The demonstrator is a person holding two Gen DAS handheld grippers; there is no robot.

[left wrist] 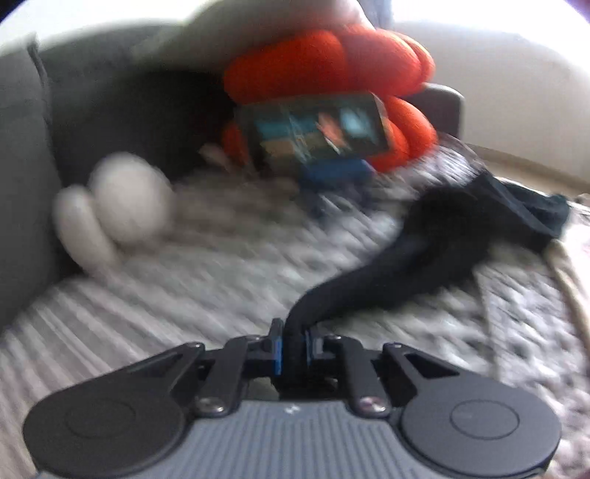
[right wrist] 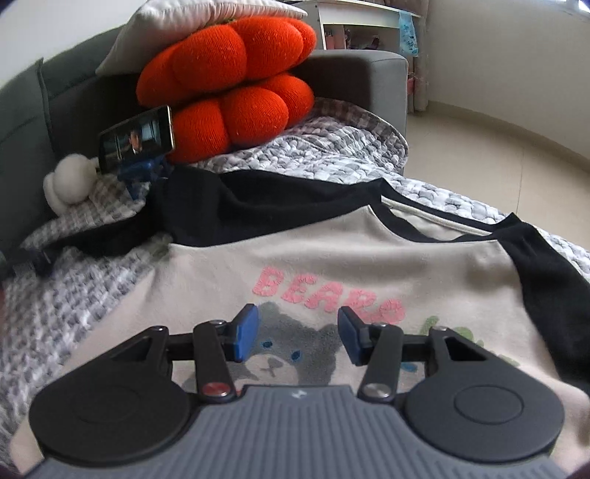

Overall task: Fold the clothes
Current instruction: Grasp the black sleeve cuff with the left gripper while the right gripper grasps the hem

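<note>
Here, on a grey sofa draped with a grey-and-white knitted blanket:

Left gripper: its fingers are pinched together on the end of a black sleeve, which trails away from them up and to the right across the blanket; the left wrist view is smeared with blur.

Right gripper: its blue-padded fingers stand wide apart and grip nothing, poised over the shirt's chest print.

Shirt: a cream raglan top with black sleeves and black neckline lies front-up on the blanket, spread across the seat; pink letters reading "BEAR" and a grey bear face show on the chest, between and below the right fingers.

Far sleeve: the other black sleeve lies at the right edge of the shirt, on the blanket.

Cushions: two orange pumpkin-shaped cushions are stacked against the sofa back, a pale pillow on top.

Phone: propped on a blue stand just in front of the cushions, screen lit.

Plush toy: white, rounded, beside the phone at the sofa's back corner.
</note>
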